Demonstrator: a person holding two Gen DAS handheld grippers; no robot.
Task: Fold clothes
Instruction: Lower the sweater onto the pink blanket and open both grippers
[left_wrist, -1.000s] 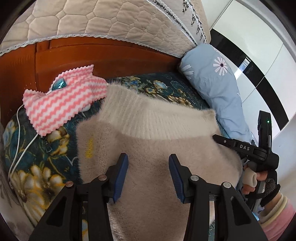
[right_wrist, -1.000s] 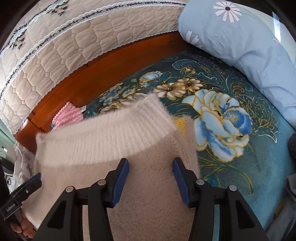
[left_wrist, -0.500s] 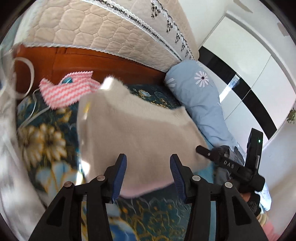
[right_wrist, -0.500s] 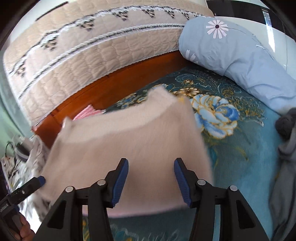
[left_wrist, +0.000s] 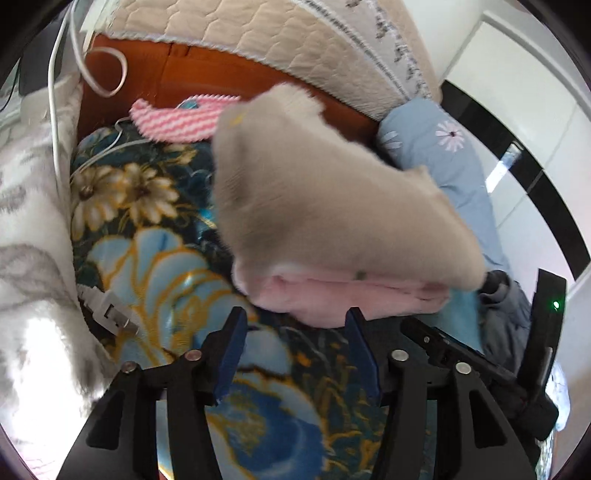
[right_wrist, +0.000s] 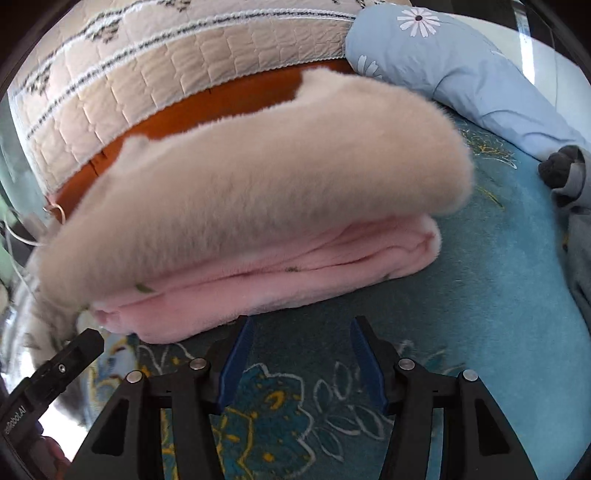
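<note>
Folded beige sweater (left_wrist: 325, 206) atop pink garment (left_wrist: 351, 295)

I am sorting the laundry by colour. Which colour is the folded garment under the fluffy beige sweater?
Pale pink garment, clearest in the right wrist view.

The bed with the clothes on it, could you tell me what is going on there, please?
A person is folding clothes on the bed with a tool in each hand. A folded beige sweater lies on top of a folded pink garment. Both the left tool and the right tool are open and empty, just short of the stack. A grey garment lies unfolded beside the blue pillow.
</note>
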